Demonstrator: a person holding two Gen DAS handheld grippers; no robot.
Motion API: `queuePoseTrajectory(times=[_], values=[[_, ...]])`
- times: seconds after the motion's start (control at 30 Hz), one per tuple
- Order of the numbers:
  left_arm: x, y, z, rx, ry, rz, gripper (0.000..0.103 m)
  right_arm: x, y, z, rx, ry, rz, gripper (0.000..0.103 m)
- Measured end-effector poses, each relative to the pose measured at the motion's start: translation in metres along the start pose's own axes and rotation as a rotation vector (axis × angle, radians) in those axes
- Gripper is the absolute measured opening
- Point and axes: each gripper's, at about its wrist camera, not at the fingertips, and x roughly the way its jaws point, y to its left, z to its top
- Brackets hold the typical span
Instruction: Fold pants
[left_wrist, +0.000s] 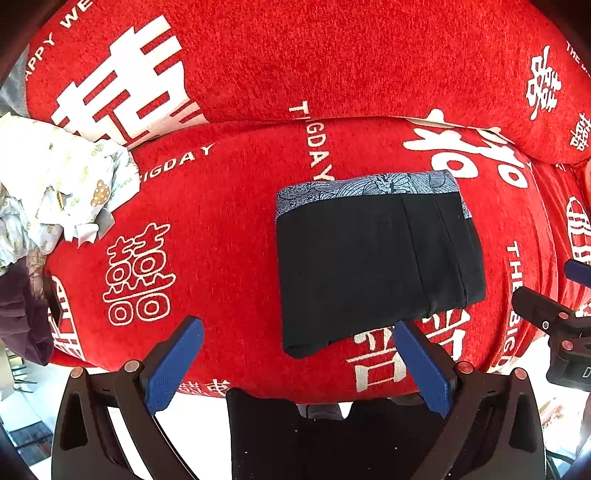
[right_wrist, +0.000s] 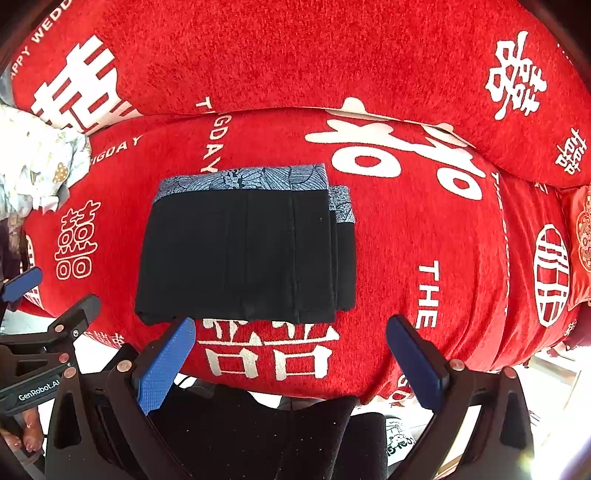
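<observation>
Lying folded, pants (right_wrist: 245, 251) seemingly just beyond right claw (right_wrist: 291, 343).

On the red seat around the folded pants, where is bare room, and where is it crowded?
Bare red seat cover lies right of the folded pants, up to the embroidered cushion. A narrower strip lies between the pants and the heap of pale clothes, which crowds the left end.

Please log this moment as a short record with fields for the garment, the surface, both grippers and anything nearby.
garment: black pants folded into a compact rectangle, blue patterned waistband at the far edge
surface: red sofa cover with white characters
left gripper: open, empty, near the pants' near edge
right gripper: open, empty, just short of the pants
nearby: crumpled pale printed cloth at left
</observation>
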Motion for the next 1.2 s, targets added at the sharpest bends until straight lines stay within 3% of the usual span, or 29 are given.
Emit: queuePoseTrajectory(times=[1.2], values=[[-0.0014, 0.0060, -0.0015, -0.003, 0.005, 0.013, 0.103, -0.0015, 0.0055, 0.0060, -0.020, -0.003, -0.006, 0.103]])
